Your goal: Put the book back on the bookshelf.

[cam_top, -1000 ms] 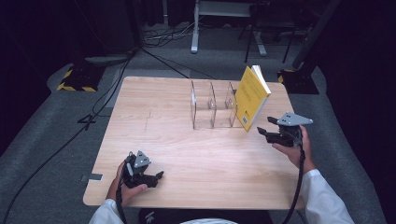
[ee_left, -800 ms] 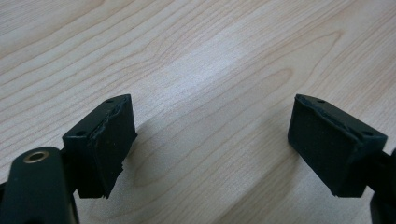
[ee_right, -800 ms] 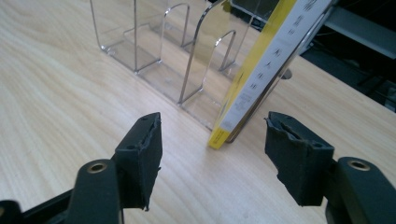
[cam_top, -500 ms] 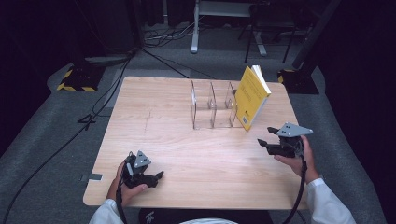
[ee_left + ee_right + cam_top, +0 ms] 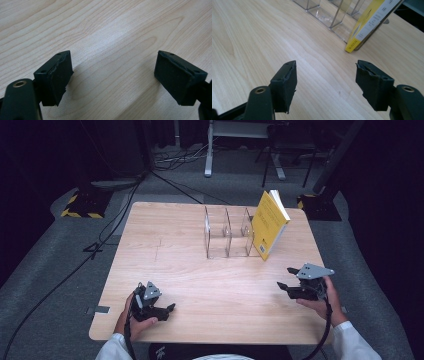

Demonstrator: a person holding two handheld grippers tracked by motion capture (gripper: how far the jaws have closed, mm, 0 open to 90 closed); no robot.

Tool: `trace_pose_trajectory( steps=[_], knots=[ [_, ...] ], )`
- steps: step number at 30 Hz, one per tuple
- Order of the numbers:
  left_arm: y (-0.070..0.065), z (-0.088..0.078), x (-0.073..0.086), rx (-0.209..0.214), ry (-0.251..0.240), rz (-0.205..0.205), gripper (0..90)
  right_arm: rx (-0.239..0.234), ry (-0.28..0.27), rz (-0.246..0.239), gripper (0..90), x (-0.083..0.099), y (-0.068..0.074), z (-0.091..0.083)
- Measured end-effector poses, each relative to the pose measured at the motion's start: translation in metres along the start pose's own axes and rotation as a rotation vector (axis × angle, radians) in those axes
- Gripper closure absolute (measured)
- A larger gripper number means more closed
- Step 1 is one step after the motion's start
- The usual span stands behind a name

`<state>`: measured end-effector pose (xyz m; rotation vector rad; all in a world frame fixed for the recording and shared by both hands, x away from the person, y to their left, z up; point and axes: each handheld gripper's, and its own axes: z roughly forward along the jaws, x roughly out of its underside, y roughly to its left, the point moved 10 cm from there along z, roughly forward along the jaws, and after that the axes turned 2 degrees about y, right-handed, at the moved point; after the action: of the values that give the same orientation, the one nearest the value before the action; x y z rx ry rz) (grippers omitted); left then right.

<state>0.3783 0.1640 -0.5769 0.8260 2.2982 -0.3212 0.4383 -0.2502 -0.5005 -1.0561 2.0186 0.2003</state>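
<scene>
Two grippers' fingers released, empty; wooden table (image 5: 200,270) pale; dark room, grey carpet (image 5: 60,285).

Left gripper (image 5: 113,80) low over the table (image 5: 107,30), jaws wide apart (bare wood grain between them), black pads (image 5: 58,75) worn at the edges

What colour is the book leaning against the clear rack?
Yellow book, seen best in the high view.

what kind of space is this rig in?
Probably a lab or studio recording bay: a lone wooden table on grey carpet, cables trailing across the floor, hazard-striped stand base, dark surroundings.
</scene>
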Motion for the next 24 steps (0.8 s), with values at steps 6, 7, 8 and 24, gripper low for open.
trace_pose_trajectory(
  steps=[6, 7, 8, 24],
  knots=[
    [0.000, 0.000, 0.000, 0.000, 0.000, 0.000, 15.7, 0.012, 0.030, -0.010, 33.1, 0.015, 0.004, 0.001],
    [0.000, 0.000, 0.000, 0.000, 0.000, 0.001, 15.7, 0.017, 0.032, -0.009, 32.8, 0.017, 0.004, 0.001],
    [0.000, 0.000, 0.000, 0.000, 0.000, 0.001, 15.7, 0.014, 0.035, -0.007, 32.6, 0.020, 0.005, 0.001],
    [-0.001, 0.000, 0.000, 0.000, -0.004, -0.011, 15.8, 0.010, 0.053, 0.066, 26.9, 0.065, 0.006, -0.006]
  ],
)
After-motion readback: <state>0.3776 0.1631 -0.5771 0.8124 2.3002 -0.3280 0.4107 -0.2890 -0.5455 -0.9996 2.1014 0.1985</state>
